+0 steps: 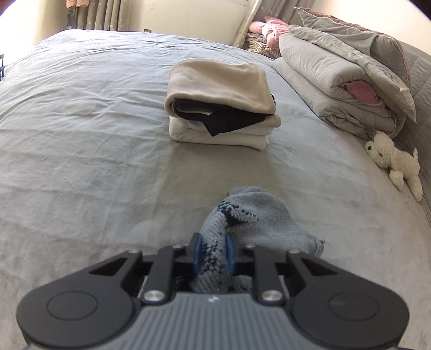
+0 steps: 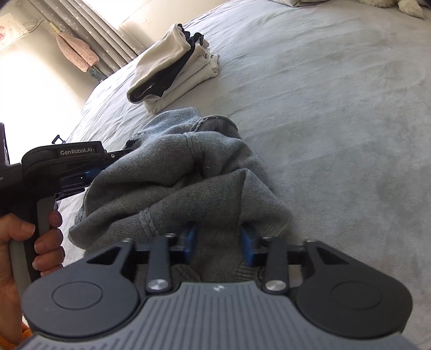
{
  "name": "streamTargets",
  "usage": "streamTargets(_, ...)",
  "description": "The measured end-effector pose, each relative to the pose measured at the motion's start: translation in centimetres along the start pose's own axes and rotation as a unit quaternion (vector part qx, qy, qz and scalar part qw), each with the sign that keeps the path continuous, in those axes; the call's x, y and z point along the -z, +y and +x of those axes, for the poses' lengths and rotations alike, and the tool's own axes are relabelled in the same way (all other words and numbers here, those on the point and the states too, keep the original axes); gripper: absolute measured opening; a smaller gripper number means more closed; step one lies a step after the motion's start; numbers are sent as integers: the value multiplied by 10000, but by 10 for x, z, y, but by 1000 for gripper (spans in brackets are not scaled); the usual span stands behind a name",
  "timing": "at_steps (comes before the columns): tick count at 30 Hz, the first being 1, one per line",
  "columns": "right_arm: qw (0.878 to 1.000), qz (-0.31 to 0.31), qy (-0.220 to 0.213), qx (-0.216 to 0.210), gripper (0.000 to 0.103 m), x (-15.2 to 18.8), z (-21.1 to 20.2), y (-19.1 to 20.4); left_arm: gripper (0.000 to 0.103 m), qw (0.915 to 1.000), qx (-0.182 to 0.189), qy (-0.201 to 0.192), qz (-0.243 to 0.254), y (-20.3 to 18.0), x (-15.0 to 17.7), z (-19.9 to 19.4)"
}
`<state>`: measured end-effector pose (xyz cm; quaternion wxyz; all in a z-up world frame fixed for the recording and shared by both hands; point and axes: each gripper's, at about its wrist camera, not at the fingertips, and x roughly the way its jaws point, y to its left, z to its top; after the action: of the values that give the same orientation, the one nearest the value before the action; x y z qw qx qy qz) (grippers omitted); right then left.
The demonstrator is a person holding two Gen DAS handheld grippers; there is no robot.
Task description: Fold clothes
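A grey knitted sweater [image 2: 188, 167] lies crumpled on the grey bed sheet [image 2: 336, 134]. In the right wrist view my right gripper [image 2: 218, 237] has its blue pads [image 2: 191, 238] closed on a bunched fold at the sweater's near edge. My left gripper [image 2: 107, 167], held by a hand [image 2: 40, 231], grips the sweater's left side. In the left wrist view the left gripper [image 1: 212, 242] is shut on a twisted strand of the sweater [image 1: 256, 218], which shows a dark pattern. A folded stack of cream and black clothes [image 1: 221, 99] sits farther up the bed.
Folded grey quilts and pillows [image 1: 336, 80] pile up at the right, with a white plush toy [image 1: 393, 161] below them. Curtains [image 1: 107, 13] and a wall lie beyond the bed. A pink cloth [image 2: 76, 52] hangs by the curtain. The folded stack [image 2: 175, 70] lies just beyond the sweater.
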<state>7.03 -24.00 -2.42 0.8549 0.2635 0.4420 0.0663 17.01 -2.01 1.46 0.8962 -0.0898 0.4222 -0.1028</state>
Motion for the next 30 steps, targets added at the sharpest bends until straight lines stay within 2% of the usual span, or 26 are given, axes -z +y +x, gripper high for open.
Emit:
streamTargets(1,10000,14,-11,50,6,0,1,-1,13,9999,-53,-70,-48,1,1,-3)
streamTargets(3,9996,-24,-184,200,4,0,-5,-1,10,9995,-130,-218,-168,4,2,-12)
streamTargets(7,9968,-84,-697,371,2,-6,-23,-2,8,9975,-264,-504,-418,15,3,-40)
streamTargets(10,9954,-128,-861,410,2,-10,-30,-2,8,9955,-339,-715,-528,26,4,-65)
streamTargets(16,9970,-234,-683,294,2,-10,-27,2,7,9924,-375,-902,-745,52,20,-113)
streamTargets(22,9975,-338,-575,235,5,-6,-27,7,7,9924,-354,-835,-830,72,52,-138)
streamTargets(27,9971,-489,-547,194,11,-1,-28,14,7,9938,-219,-754,-783,80,80,-148)
streamTargets(30,9972,-565,-499,-8,19,1,-28,20,7,9928,-19,-943,-744,79,87,-151)
